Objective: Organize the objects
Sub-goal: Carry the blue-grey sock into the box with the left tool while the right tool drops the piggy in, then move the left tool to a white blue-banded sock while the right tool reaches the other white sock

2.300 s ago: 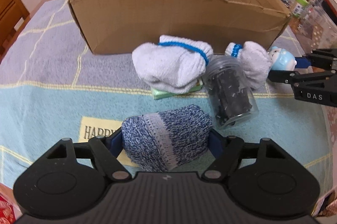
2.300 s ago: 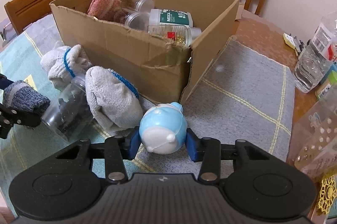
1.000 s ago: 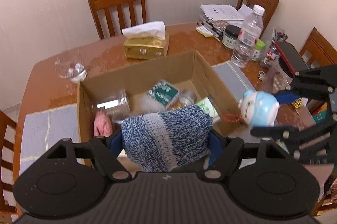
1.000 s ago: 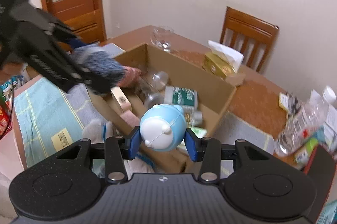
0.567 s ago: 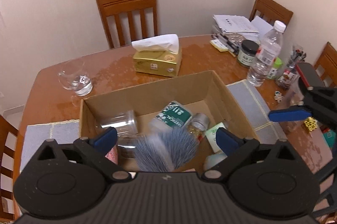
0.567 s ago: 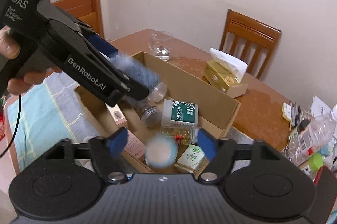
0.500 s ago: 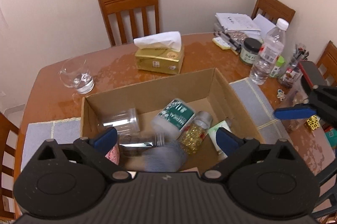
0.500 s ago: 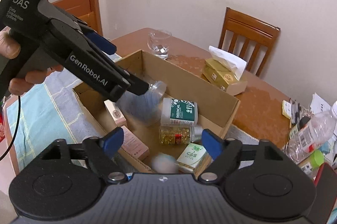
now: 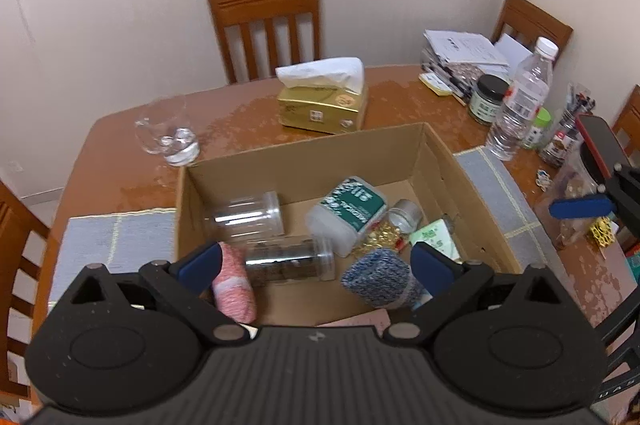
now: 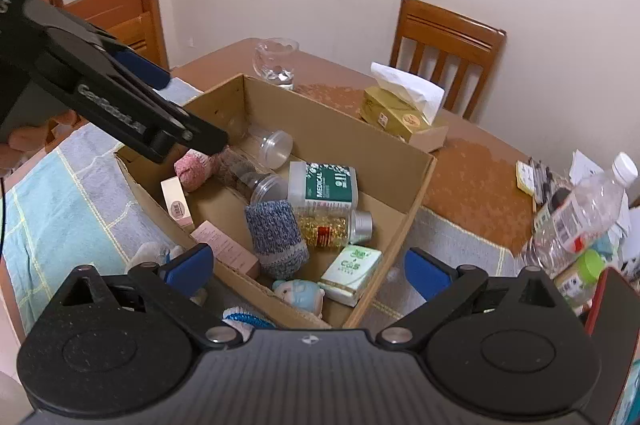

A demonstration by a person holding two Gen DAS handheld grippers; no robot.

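Soft, even indoor light, faint shadows; fisheye bends everything toward the rim, corners black, slight blur at nine o'clock.

below the right gripper's spread fingers, the white sock with a blue band [image 10: 245, 319] is mostly hidden behind the gripper body. the pink carton [image 9: 360, 321] is cut off by the left gripper's body, its label unreadable.

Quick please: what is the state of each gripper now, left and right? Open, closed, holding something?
Left gripper: open, holding nothing; the blue sock lies in the cardboard box.
Right gripper: open, holding nothing; the blue toy figure lies in the box.
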